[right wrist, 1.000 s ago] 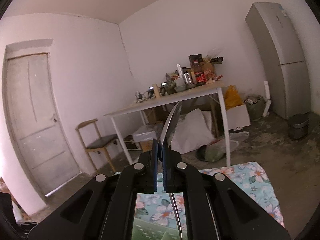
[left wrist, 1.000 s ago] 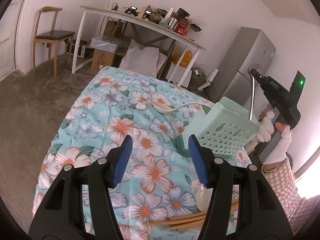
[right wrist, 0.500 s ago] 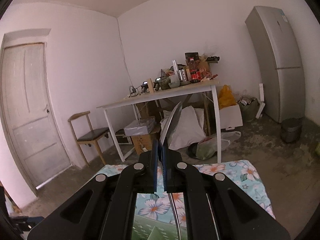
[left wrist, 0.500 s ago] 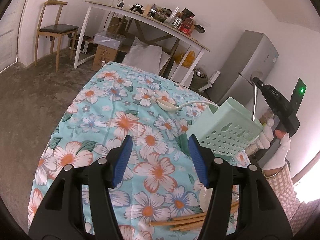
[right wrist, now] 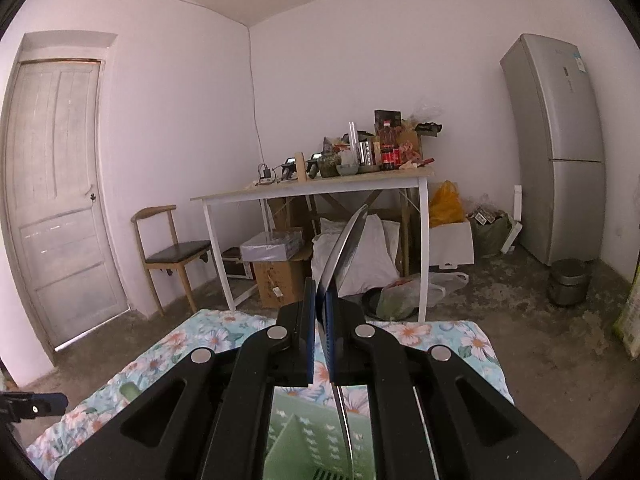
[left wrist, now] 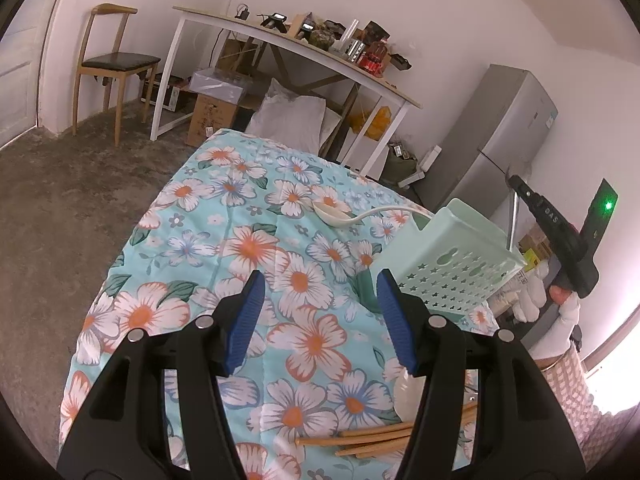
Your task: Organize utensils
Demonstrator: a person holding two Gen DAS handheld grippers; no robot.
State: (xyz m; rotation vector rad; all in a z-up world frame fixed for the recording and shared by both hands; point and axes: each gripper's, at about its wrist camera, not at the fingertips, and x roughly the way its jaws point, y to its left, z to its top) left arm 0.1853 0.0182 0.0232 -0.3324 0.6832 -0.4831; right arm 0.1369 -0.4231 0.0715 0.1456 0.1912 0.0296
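Note:
My right gripper is shut on a metal spoon; its bowl sticks up above the jaws and its handle hangs down into the mint-green perforated basket. In the left wrist view the right gripper holds the spoon handle upright over the basket. My left gripper is open and empty above the floral tablecloth. A white ladle lies beyond the basket. Several wooden chopsticks and a white spoon lie near the left gripper's right finger.
A white desk cluttered with bottles and boxes stands at the back wall. A wooden chair and a door are at the left, a grey fridge at the right. Boxes and bags sit under the desk.
The right gripper with the metal spoon has sunk lower over the basket. The left gripper has drawn back and up a little, still open.

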